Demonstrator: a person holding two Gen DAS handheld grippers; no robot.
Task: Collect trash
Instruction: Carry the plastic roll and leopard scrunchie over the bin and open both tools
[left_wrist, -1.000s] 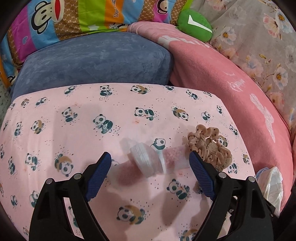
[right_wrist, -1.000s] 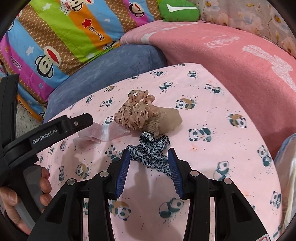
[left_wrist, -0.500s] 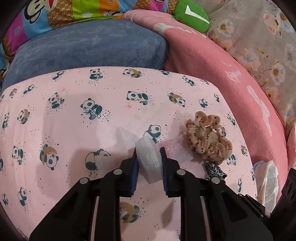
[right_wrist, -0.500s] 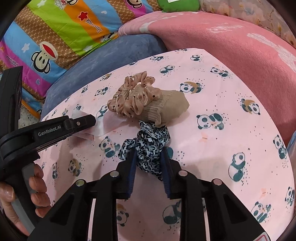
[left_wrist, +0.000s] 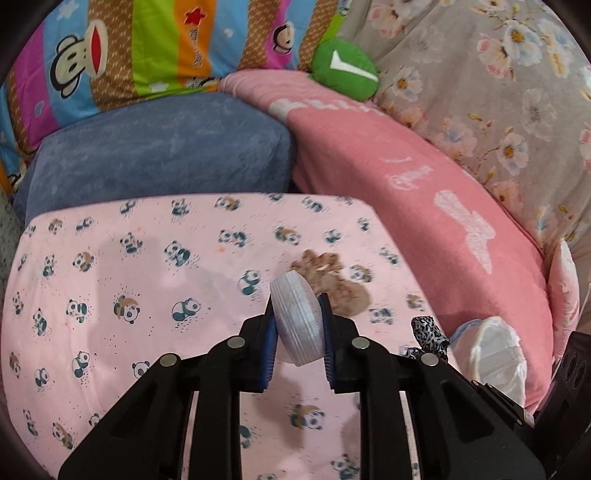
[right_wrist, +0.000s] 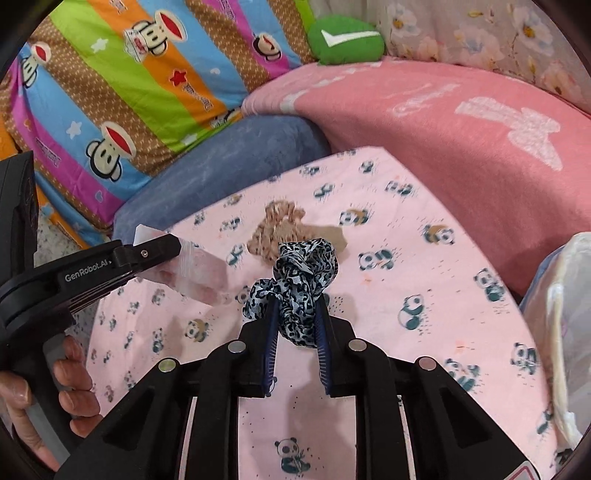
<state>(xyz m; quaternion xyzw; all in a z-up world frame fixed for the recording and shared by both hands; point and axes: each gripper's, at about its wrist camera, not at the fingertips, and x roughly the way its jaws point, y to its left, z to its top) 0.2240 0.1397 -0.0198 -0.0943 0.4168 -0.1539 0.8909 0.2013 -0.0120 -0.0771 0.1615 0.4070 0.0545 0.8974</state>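
1. Both grippers are up off the panda sheet (left_wrist: 110, 280) with their loads; a second ago the jaws were apart around items lying flat on it.
2. Left gripper (left_wrist: 297, 321): jaws closed in early in that second and are clamped on the clear plastic tube (left_wrist: 295, 325), pads squeezing its ribbed white end. From the right wrist view the tube (right_wrist: 192, 273) sticks out past the fingers, clear of the sheet.
3. Right gripper (right_wrist: 295, 317): jaws have just been closing and are pinched on the leopard-print scrunchie (right_wrist: 303, 277), which bunches up above the pads, lifted off the sheet.
4. Tan scrunchie (right_wrist: 273, 229) and the beige sock-like piece under it lie on the sheet, just beyond the leopard one, untouched.
5. White plastic bag (left_wrist: 495, 354) sits at the sheet's right edge, against the pink blanket (left_wrist: 406, 173).
6. Blue cushion (left_wrist: 159, 147) butts the sheet's far edge; the monkey-print quilt (left_wrist: 147, 48) is behind it.
7. Person's hand (right_wrist: 44, 402) wraps the left gripper's handle.
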